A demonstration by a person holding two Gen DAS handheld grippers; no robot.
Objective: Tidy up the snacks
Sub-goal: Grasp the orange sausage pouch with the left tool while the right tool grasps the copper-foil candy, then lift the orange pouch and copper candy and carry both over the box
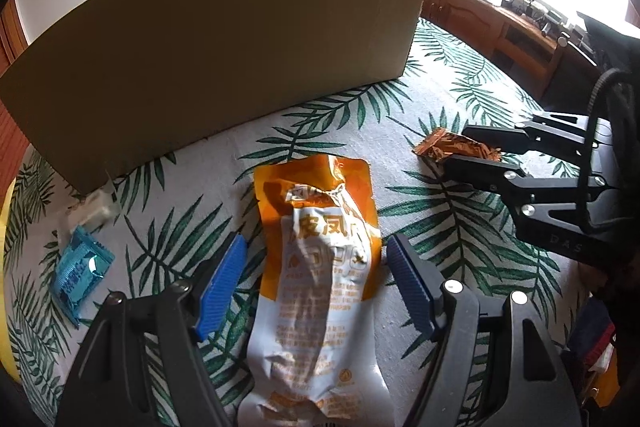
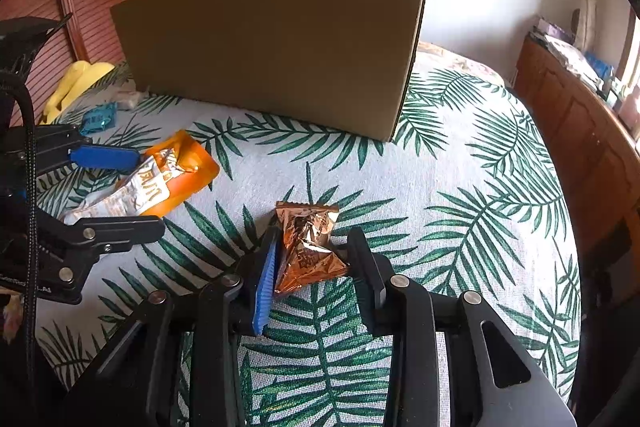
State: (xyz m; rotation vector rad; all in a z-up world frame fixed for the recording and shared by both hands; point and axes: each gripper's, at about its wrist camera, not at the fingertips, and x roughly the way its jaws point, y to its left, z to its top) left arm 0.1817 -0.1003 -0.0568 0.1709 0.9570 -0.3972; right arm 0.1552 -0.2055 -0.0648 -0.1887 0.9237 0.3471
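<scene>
The small shiny brown snack (image 2: 306,247) is pinched by the right tongs (image 2: 312,267) so it can be lifted to the big box (image 2: 272,47) at twelve o'clock, while the orange bag (image 1: 320,267) on the bed (image 2: 460,187) is straddled, untouched, by the spread left tongs (image 1: 316,279).
</scene>
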